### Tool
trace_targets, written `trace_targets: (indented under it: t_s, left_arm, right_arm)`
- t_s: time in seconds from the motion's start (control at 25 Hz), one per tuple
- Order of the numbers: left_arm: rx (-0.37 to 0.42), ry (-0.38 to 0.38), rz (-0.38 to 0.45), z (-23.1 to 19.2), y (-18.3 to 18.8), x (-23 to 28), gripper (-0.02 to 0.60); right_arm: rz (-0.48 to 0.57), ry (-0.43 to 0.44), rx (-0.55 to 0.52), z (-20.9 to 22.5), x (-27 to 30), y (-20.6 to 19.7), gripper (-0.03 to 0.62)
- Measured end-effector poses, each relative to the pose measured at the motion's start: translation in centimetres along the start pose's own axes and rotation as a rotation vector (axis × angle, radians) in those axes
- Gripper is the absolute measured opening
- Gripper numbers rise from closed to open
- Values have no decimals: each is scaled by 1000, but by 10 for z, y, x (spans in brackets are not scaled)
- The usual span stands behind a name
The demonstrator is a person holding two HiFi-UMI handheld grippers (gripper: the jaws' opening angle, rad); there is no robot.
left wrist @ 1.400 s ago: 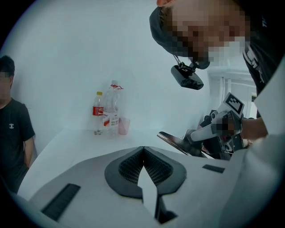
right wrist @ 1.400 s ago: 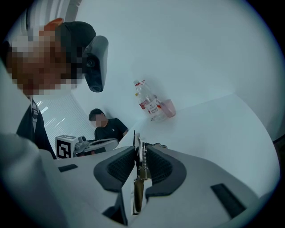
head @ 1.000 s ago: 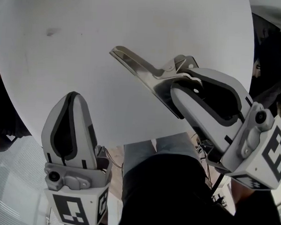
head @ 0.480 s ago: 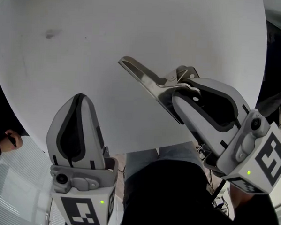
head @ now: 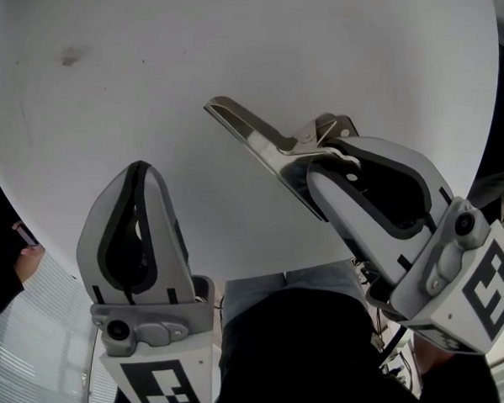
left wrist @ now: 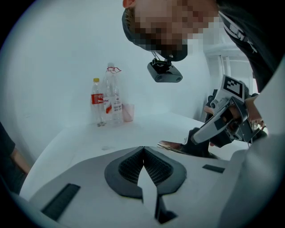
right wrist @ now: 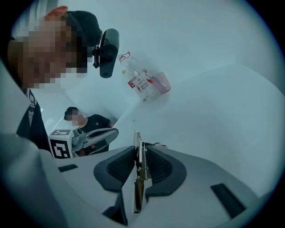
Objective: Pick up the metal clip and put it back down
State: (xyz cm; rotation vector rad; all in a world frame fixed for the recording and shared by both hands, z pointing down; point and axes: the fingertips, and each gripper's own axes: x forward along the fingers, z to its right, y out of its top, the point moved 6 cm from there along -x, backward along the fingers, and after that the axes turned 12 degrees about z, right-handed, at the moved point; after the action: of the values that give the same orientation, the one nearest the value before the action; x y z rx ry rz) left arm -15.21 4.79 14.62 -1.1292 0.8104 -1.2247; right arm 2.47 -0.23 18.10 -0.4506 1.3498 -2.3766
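The metal clip is a long shiny spring clamp. It sticks out up and to the left over the white round table. My right gripper is shut on its handle end. In the right gripper view the clip stands on edge, spring showing, pinched between the dark pads. I cannot tell if its tip touches the tabletop. My left gripper hovers at the table's near edge, shut with nothing in it. In the left gripper view its pads meet, and the clip shows beyond at the right.
Two plastic bottles and a pink cup stand at the table's far edge. A seated person is past the table, and a hand shows at its left rim. A small smudge marks the tabletop.
The right gripper still holds the clip in much the same pose. The head view has shifted a little, and the left gripper has drifted slightly along the near edge.
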Motion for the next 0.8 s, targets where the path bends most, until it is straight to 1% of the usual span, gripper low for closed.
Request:
trace_targets:
  t_s: [0.08,0.16,0.44,0.64,0.8]
  left_arm:
    - [10,-20,2,0,2,4,20]
    - [9,-25,5,-1,3,6,20]
    - [12,8,23,-4,5,6,20]
    - [11,12,22,-4,6,8,20]
    - [2,14,38,-4,6,9,20]
  right_arm:
    - [-1,3,-4,0,0,0,92]
    - [-3,3,-4,0,0,0,92]
    - [-10,-3,5,0,0,-1,92]
    - [-14,-5,9,0,-1,-2,92]
    - [-19,-5,11,0,-1,-2,92]
